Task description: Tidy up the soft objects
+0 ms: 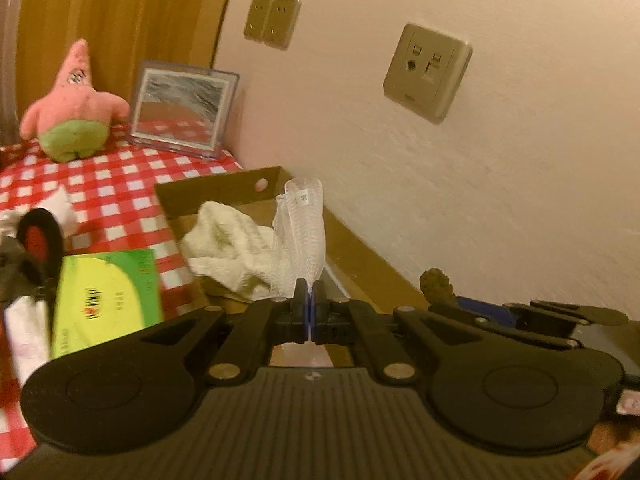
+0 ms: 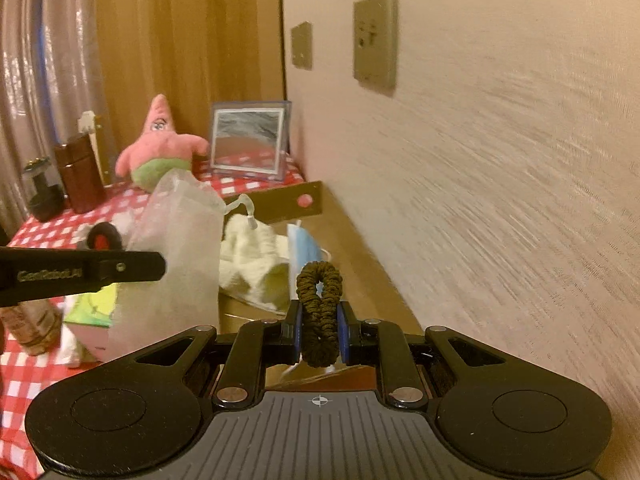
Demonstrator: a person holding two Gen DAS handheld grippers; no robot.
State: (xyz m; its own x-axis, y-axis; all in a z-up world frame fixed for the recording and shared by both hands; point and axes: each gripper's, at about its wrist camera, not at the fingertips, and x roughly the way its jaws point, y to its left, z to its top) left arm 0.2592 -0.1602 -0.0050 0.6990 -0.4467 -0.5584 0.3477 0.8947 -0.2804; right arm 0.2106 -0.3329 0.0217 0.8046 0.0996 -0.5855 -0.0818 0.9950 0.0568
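Observation:
My left gripper (image 1: 310,294) is shut on a white mesh pouch (image 1: 300,236) and holds it upright above a brown cardboard box (image 1: 224,192). A cream towel (image 1: 228,246) lies in the box. My right gripper (image 2: 319,316) is shut on a dark olive scrunchie (image 2: 319,296), beside the box (image 2: 288,200). In the right wrist view the mesh pouch (image 2: 180,248) hangs at the left with the left gripper's finger (image 2: 132,266) on it. The towel (image 2: 256,256) and a blue face mask (image 2: 306,248) lie in the box.
A pink starfish plush (image 1: 74,106) and a small framed mirror (image 1: 182,108) stand at the back of the red checked tablecloth (image 1: 104,188). A green packet (image 1: 106,296) lies left of the box. A brown container (image 2: 80,172) stands far left. The wall (image 1: 460,184) runs close on the right.

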